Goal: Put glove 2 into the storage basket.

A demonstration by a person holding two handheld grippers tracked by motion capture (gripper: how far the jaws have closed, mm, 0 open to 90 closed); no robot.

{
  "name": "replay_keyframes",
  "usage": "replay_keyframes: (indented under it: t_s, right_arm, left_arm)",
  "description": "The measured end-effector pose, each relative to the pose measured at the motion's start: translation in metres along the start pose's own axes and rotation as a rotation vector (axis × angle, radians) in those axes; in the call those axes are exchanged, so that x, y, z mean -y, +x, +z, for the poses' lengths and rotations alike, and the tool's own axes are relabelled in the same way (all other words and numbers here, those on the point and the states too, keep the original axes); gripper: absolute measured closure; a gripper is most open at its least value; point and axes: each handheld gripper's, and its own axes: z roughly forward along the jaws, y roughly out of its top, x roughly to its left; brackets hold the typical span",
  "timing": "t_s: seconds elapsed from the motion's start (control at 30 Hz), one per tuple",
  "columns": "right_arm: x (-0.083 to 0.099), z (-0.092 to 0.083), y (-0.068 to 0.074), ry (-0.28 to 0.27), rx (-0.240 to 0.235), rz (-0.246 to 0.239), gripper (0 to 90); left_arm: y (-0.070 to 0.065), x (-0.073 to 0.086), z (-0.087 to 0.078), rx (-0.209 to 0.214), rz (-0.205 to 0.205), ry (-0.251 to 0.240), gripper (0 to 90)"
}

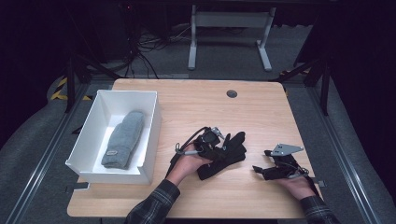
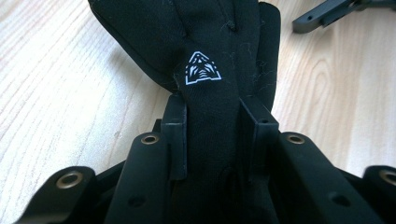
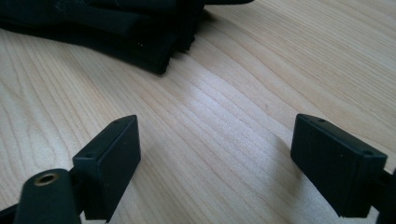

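A black glove (image 1: pixel 231 150) lies bunched on the wooden table (image 1: pixel 196 107), near the middle front. My left gripper (image 1: pixel 222 148) is shut on it. In the left gripper view the pads (image 2: pixel 175 126) squeeze a narrow fold of the glove (image 2: pixel 210 28) just below its white triangular logo (image 2: pixel 202 69). To the right of the glove, my right gripper (image 1: pixel 261 161) rests low over the table, open. In the right gripper view its jaws stand wide apart with bare wood between them (image 3: pixel 215 154). The glove's edge (image 3: pixel 130 28) lies ahead of them at the upper left.
A white box (image 1: pixel 93 126) stands at the table's left with a grey mitten (image 1: pixel 123 137) inside. A dark round grommet (image 1: pixel 231 93) sits near the far edge. Part of the right gripper (image 2: pixel 327 11) shows past the glove in the left gripper view.
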Motion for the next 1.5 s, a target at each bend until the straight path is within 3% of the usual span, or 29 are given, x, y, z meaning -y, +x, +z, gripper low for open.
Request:
replay_keyframes:
  t_s: [0.3, 0.63, 1.07, 1.5]
  right_arm:
    - [0.0, 0.0, 0.0, 0.001, 0.0, 0.001, 16.2]
    - [0.0, 0.0, 0.0, 0.001, 0.0, 0.002, 16.0]
    - [0.0, 0.0, 0.0, 0.001, 0.0, 0.003, 16.0]
    - [0.0, 0.0, 0.0, 0.001, 0.0, 0.003, 16.0]
  left_arm:
    - [-0.009, -0.008, -0.021, -0.012, 0.007, -0.025, 68.0]
    - [-0.01, -0.015, -0.056, -0.047, -0.035, -0.081, 67.9]
    - [-0.014, -0.02, -0.095, -0.085, -0.054, -0.085, 67.9]
    - [-0.008, -0.016, -0.14, -0.133, -0.085, -0.112, 67.9]
